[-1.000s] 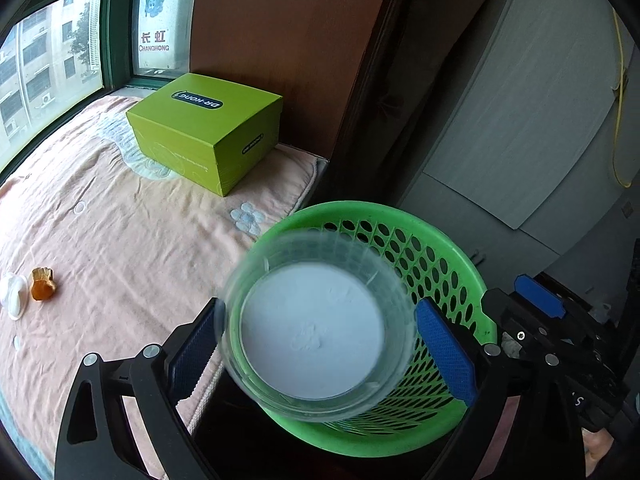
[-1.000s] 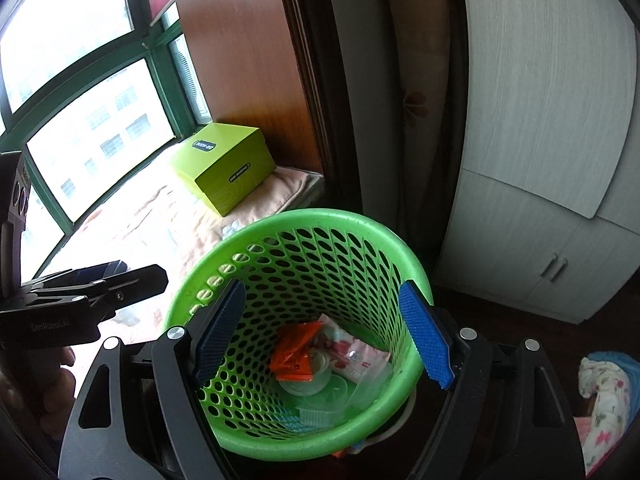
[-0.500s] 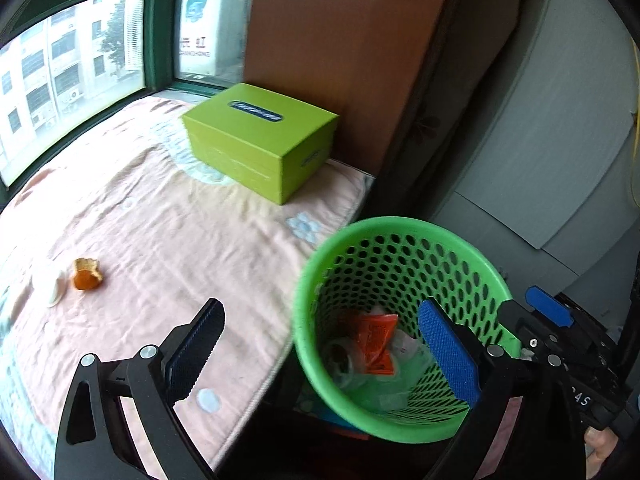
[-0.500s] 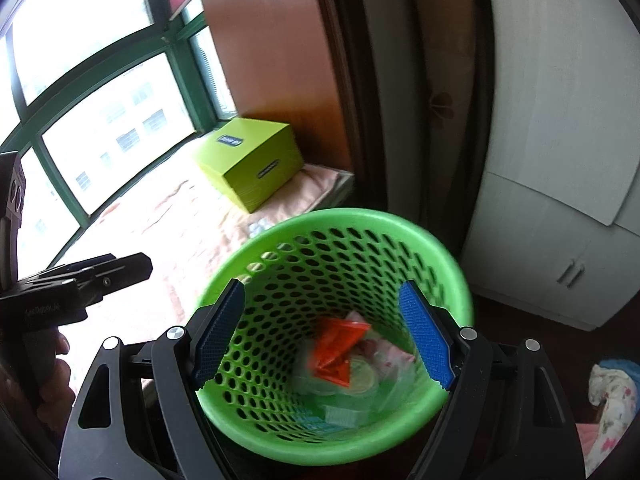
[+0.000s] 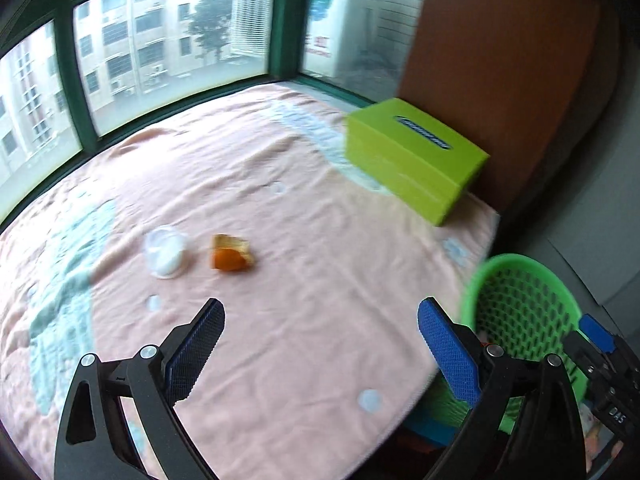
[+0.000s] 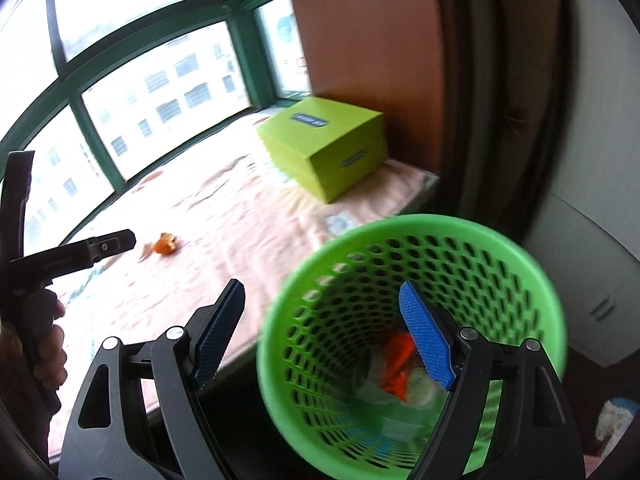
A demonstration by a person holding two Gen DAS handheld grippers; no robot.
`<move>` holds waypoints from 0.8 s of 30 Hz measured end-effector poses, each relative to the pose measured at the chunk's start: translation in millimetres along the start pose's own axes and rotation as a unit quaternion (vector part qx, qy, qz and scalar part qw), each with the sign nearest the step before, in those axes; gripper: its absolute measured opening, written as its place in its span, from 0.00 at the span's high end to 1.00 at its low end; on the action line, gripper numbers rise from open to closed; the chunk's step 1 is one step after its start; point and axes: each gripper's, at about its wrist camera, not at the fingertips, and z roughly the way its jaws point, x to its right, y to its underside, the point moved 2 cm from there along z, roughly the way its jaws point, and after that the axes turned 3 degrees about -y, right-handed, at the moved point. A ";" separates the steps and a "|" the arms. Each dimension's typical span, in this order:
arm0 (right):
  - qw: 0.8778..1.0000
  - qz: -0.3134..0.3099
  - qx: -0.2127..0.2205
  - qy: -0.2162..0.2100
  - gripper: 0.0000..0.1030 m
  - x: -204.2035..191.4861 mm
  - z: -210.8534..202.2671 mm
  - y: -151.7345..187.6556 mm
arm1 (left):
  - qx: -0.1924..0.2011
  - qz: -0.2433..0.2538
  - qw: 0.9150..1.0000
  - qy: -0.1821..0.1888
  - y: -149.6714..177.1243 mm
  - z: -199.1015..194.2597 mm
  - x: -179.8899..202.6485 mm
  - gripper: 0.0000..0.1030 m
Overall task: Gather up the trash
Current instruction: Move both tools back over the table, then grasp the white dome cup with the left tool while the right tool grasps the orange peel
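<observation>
Trash left: 1 orange peel (image 5: 231, 255) and 1 clear cup (image 5: 165, 253) mid-blanket (image 5: 320, 240), well apart from the green basket (image 6: 420, 236) off its right edge. Both the left gripper (image 5: 318, 330) and right gripper (image 6: 322, 330) gape wide, holding nothing. Thin cup walls could slip or crush; peel may snag fabric.

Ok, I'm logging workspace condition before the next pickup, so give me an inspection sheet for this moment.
Surface: pink blanket with pale patches covers the window ledge.
Job's things: orange peel and clear plastic lid lie side by side on the blanket; green mesh basket beside the ledge edge holds orange wrappers and clear plastic.
Clutter: lime-green box at the far corner by the wooden panel.
Grippers: left gripper open, empty, over the blanket; right gripper open, empty, by the basket rim.
Cables: nothing seen.
Surroundings: green-framed windows, white cabinet.
</observation>
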 end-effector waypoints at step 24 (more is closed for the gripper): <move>0.992 -0.079 -0.069 -0.073 0.23 -101.8 101.7 -16.8 | -0.058 -0.094 0.988 -0.105 -28.4 112.0 -154.3 0.25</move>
